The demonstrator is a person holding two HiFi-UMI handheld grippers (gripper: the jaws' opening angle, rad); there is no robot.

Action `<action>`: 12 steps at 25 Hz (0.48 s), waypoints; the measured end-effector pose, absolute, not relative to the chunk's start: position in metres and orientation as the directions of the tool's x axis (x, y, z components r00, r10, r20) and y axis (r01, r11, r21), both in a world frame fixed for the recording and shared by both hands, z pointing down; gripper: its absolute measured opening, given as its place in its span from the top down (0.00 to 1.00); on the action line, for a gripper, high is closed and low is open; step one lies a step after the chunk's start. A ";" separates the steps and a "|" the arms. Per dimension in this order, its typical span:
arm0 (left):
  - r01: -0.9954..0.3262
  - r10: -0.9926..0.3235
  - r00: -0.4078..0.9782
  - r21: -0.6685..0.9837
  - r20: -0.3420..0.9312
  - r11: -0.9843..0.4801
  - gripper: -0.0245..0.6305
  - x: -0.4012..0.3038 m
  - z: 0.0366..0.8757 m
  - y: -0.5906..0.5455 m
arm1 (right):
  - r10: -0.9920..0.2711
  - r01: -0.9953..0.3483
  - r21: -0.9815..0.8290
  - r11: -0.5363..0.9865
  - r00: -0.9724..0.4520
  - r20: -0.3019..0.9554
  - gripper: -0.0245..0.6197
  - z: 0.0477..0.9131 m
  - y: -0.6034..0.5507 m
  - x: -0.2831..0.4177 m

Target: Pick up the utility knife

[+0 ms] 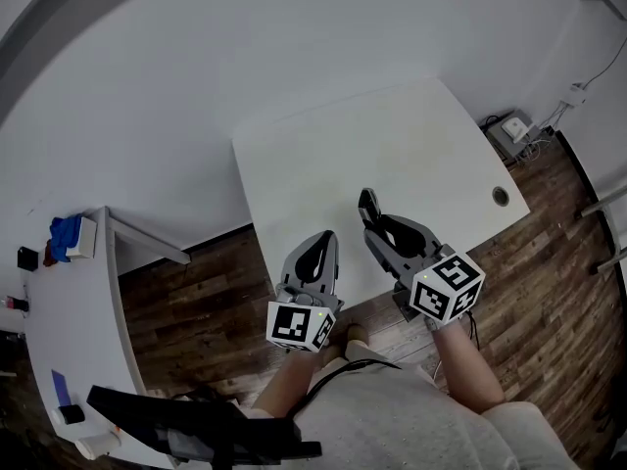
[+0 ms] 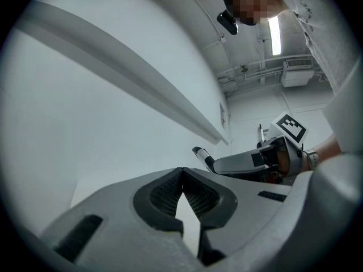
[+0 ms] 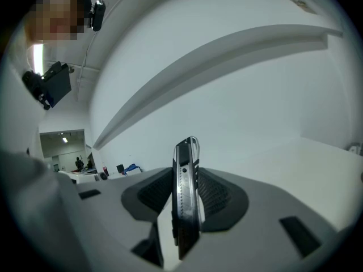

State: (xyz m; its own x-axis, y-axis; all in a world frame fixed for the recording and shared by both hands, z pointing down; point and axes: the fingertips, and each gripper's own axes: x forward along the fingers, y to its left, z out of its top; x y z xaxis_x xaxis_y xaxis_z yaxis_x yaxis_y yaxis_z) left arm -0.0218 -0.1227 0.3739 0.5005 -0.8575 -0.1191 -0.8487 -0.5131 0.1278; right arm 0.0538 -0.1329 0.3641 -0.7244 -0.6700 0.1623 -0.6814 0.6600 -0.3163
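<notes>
The utility knife, black with a metal blade rail, stands on edge between the pads of my right gripper, which is shut on it. In the head view the knife pokes out past the jaws, lifted above the white table. My left gripper hovers beside it over the table's near edge, its jaws shut with nothing between them. Seen from the left gripper view, the fingertips of the left gripper touch, and the knife's end sticks out of the right gripper further off.
A round cable hole sits near the table's right edge. A second white table at the left carries a blue item and small objects. A power strip lies on the wooden floor. A black chair is at bottom left.
</notes>
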 end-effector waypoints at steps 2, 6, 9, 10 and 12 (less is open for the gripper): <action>-0.848 -0.857 0.502 0.126 -0.119 -0.514 0.95 -0.022 0.374 -0.122 | -0.677 -0.684 -0.326 0.653 -0.719 0.154 0.75 0.364 -0.133 0.054; -0.849 -0.858 0.500 0.127 -0.119 -0.512 0.95 -0.022 0.375 -0.122 | -0.682 -0.687 -0.329 0.648 -0.716 0.149 0.75 0.362 -0.134 0.054; -0.848 -0.857 0.501 0.128 -0.120 -0.514 0.95 -0.022 0.375 -0.120 | -0.684 -0.690 -0.324 0.647 -0.713 0.153 0.75 0.363 -0.133 0.053; -0.848 -0.857 0.502 0.127 -0.119 -0.514 0.95 -0.023 0.375 -0.120 | -0.685 -0.692 -0.322 0.646 -0.712 0.155 0.75 0.364 -0.132 0.053; -0.849 -0.857 0.500 0.125 -0.120 -0.513 0.95 -0.023 0.373 -0.119 | -0.688 -0.696 -0.320 0.643 -0.708 0.158 0.75 0.364 -0.132 0.053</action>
State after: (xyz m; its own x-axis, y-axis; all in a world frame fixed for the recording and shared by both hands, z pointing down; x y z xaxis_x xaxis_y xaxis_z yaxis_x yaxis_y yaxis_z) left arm -0.0233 -0.1187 0.3733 0.5005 -0.8575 -0.1196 -0.8492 -0.5131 0.1248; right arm 0.0527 -0.1322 0.3643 -0.7082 -0.6882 0.1576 -0.6959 0.6430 -0.3197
